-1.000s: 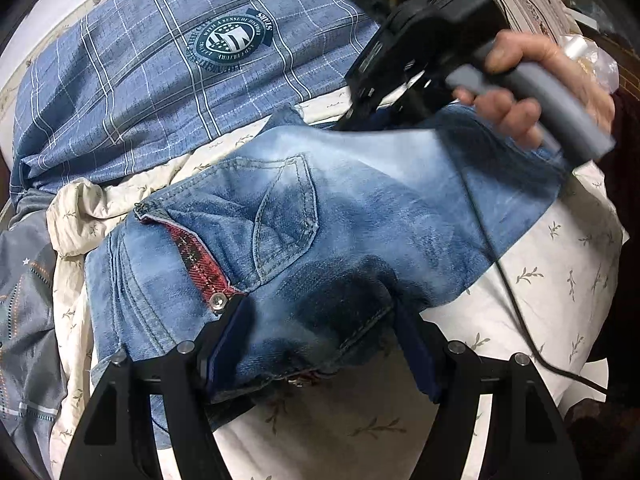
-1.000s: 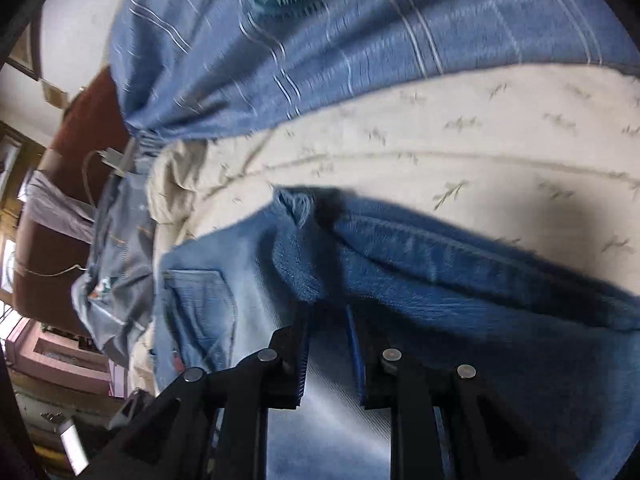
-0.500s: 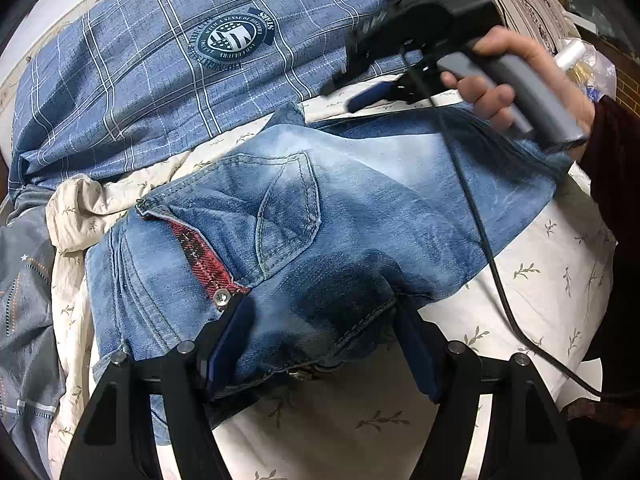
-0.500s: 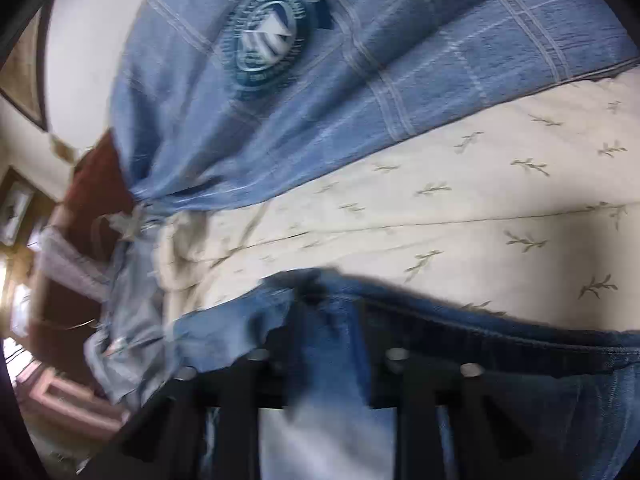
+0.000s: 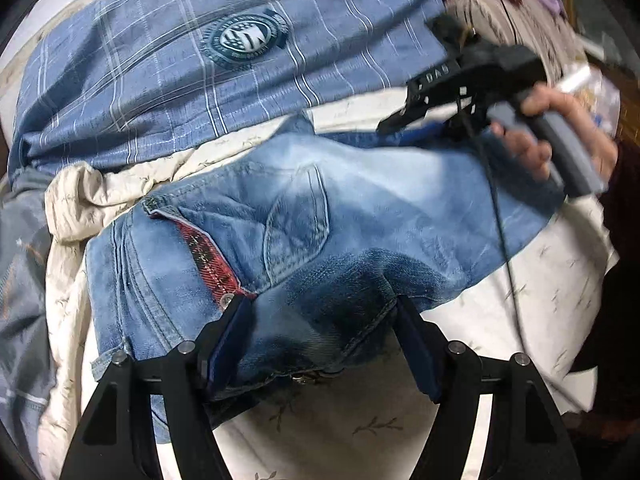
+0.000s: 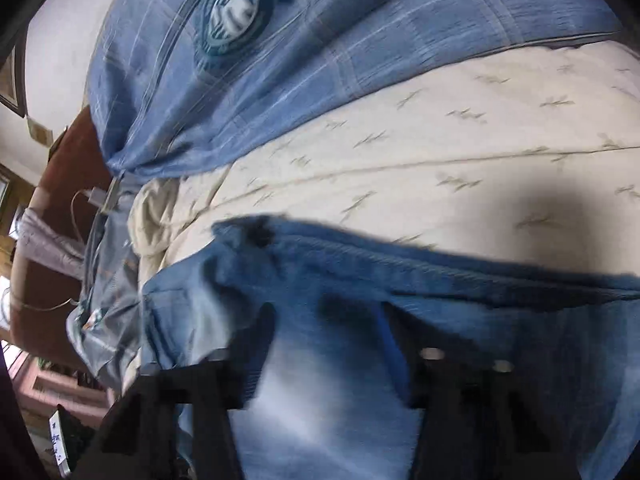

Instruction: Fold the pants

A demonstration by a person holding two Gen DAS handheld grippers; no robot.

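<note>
The faded blue jeans [image 5: 320,232] lie folded on the cream bedsheet, back pocket up, red plaid lining showing at the waist. My left gripper [image 5: 324,332] is open, its two fingers astride the near edge of the jeans. My right gripper [image 5: 394,122] hovers above the far edge of the jeans at the right, held by a hand. In the right wrist view the right gripper [image 6: 328,328] is open and empty, with the jeans [image 6: 360,280] just beneath it; the view is blurred.
A blue checked pillow [image 5: 200,64] with a round badge lies beyond the jeans, also in the right wrist view [image 6: 280,60]. The cream sheet [image 5: 540,280] with a leaf print covers the bed. Crumpled grey-blue cloth [image 5: 20,260] lies at the left.
My right gripper was shut on the far edge of the jeans; it has let go, opened and lifted off to the right. The left gripper has held still.
</note>
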